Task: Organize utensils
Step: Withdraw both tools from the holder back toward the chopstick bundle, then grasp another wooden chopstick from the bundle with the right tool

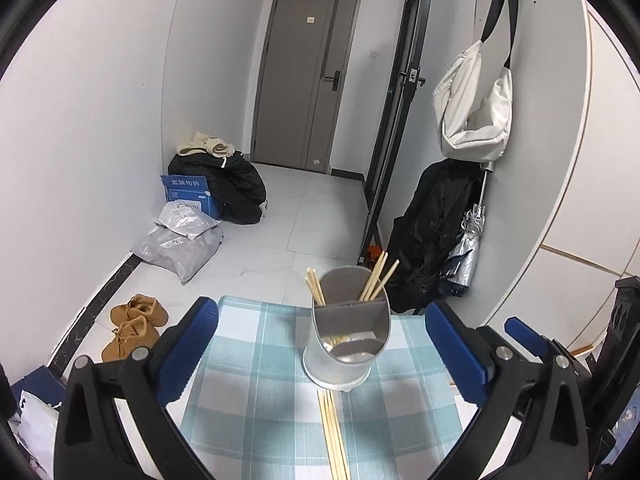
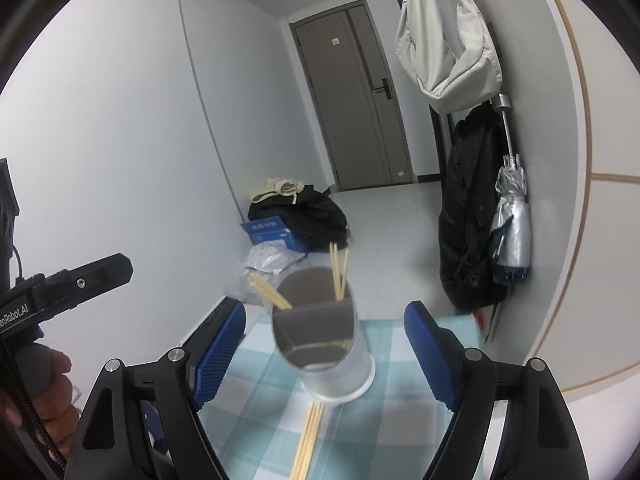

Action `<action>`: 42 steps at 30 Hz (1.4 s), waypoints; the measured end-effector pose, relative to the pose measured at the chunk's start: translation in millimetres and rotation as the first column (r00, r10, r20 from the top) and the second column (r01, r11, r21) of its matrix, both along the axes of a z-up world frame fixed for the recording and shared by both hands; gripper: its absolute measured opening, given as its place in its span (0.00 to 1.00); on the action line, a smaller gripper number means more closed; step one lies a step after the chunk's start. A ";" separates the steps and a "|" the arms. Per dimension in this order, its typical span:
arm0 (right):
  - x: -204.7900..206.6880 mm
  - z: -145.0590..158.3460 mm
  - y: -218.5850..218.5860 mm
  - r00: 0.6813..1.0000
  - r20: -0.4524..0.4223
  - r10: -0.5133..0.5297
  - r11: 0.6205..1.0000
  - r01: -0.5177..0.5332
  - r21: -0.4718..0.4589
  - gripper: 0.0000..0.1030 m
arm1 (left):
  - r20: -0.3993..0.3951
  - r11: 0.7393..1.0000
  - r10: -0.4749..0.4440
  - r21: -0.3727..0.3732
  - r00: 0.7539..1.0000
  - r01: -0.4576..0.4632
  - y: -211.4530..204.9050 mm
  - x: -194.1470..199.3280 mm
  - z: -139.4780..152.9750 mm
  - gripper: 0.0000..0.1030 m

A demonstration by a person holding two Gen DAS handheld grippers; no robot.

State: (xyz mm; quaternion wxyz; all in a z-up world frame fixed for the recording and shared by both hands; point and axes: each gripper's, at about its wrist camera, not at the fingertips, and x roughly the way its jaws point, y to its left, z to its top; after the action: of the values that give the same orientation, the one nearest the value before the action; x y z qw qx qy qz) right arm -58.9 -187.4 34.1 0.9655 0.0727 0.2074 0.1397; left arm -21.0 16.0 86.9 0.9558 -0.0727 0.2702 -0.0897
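A metal utensil holder (image 1: 344, 356) (image 2: 320, 344) with a divider stands at the far end of a blue checked cloth (image 1: 248, 360) (image 2: 400, 400). Wooden chopsticks (image 1: 376, 276) (image 2: 338, 276) stick out of its back compartments on both sides. Several loose chopsticks (image 1: 334, 436) (image 2: 308, 436) lie flat on the cloth just in front of the holder. My left gripper (image 1: 320, 308) is open, its blue pads wide to either side of the holder and touching nothing. My right gripper (image 2: 326, 308) is open too, with the holder beyond its tips. A hand (image 2: 52, 380) holds the left gripper's handle.
Beyond the table's far edge is a tiled floor with brown shoes (image 1: 134, 326), grey parcels (image 1: 180, 248) and a blue box (image 1: 192, 192) by the left wall. A black backpack (image 1: 432, 236), an umbrella (image 1: 468, 248) and a white bag (image 1: 476, 112) hang at the right.
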 end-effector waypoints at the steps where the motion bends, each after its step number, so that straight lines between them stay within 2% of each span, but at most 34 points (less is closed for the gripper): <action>1: -3.7 -4.2 0.5 1.000 -0.002 0.000 1.000 0.000 -0.005 0.81 | 0.006 1.000 0.001 0.006 1.000 -0.001 -0.6 -1.7 -2.2 0.99; 4: -10.4 -15.5 0.5 1.000 -0.015 -0.003 1.000 0.003 -0.021 0.82 | 0.019 1.000 0.010 0.026 1.000 -0.011 0.8 -6.8 -12.5 0.99; 11: -18.0 -52.2 0.2 0.997 -0.073 -0.010 0.999 0.007 -0.040 0.82 | -0.010 0.999 0.053 0.010 0.999 -0.053 9.4 -7.2 -39.6 0.99; 18: -16.3 -74.5 3.5 0.994 -0.107 -0.026 0.998 0.020 -0.061 0.82 | -0.069 0.998 0.043 0.040 0.997 -0.040 0.4 -6.5 -69.4 0.99; 24: -5.0 -95.6 6.9 0.983 -0.178 -0.047 0.994 0.028 -0.110 0.82 | -0.136 0.998 0.052 0.039 0.989 -0.047 1.8 8.1 -93.2 0.99; 27: 1.6 -107.3 8.0 0.973 -0.227 -0.047 0.993 0.022 -0.112 0.82 | -0.171 0.998 0.061 0.027 0.983 -0.057 9.8 14.1 -107.0 0.99; 30: 10.2 -118.7 9.4 0.959 -0.278 -0.052 0.992 0.018 -0.125 0.82 | -0.273 0.997 0.061 -0.020 0.960 -0.068 19.2 26.6 -121.5 0.99; 32: 15.9 -125.2 10.7 0.950 -0.307 -0.055 0.991 0.014 -0.134 0.82 | -0.312 0.996 0.058 -0.045 0.948 -0.075 25.9 31.7 -125.3 0.99; 38: 35.3 -141.5 23.5 0.916 -0.401 -0.023 0.986 -0.045 -0.158 0.76 | -0.321 0.993 0.092 -0.038 0.943 -0.109 38.6 39.4 -122.3 0.99; 42: 48.8 -154.1 40.0 0.883 -0.470 -0.008 0.973 -0.100 -0.206 0.70 | -0.364 0.990 0.109 -0.048 0.925 -0.136 47.3 44.6 -125.8 0.99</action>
State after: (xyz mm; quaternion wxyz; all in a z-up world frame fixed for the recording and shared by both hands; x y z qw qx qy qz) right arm -10.1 -147.3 -119.9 0.8853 -0.0101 0.4500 0.1169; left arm 23.7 63.3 -38.9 0.8906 -0.1392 0.4322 -0.0248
